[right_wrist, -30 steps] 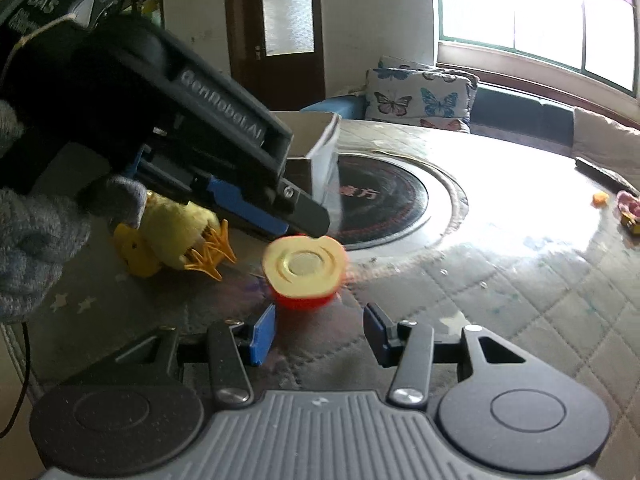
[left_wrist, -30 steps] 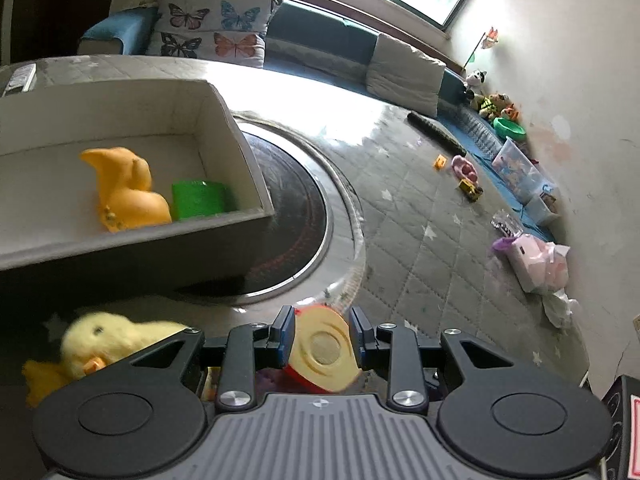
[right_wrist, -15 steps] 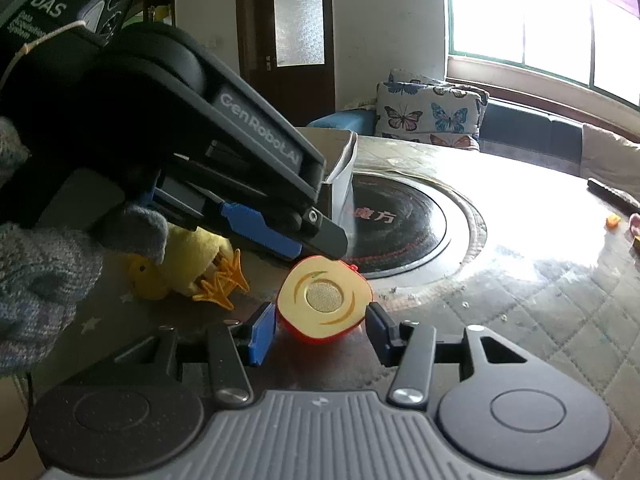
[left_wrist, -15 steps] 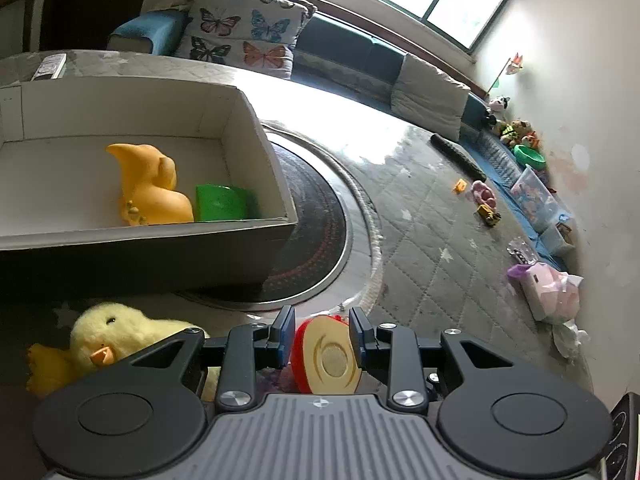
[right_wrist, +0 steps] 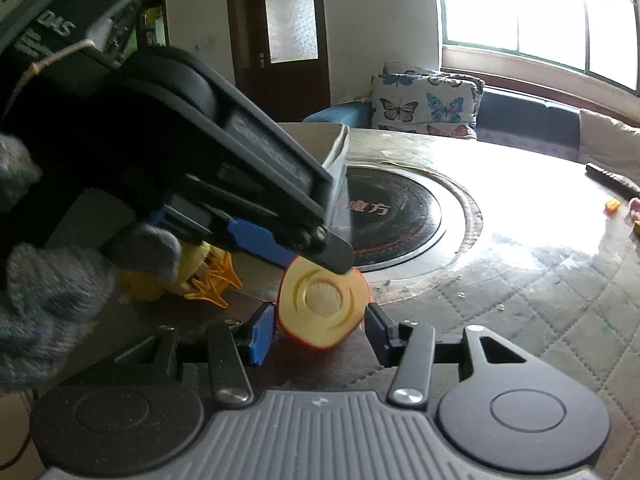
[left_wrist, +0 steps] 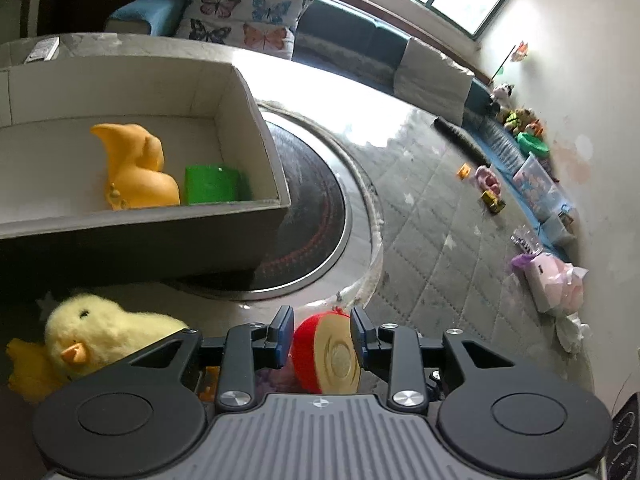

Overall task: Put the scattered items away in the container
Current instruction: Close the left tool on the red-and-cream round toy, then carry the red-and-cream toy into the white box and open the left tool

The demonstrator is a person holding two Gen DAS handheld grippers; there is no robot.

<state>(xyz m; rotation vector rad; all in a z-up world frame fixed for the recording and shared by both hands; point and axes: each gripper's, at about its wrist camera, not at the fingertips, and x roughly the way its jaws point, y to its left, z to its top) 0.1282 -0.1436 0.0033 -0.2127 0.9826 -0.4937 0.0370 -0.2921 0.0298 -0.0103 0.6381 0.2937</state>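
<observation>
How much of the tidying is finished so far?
Partly done. An orange toy and a green cup already lie in the box. The left claw grips a red apple half. The fluffy yellow duck waits on the table.

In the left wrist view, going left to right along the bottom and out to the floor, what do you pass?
Plush duck → red toy apple half between the left tool's fingers → pink bag on the floor.
</observation>
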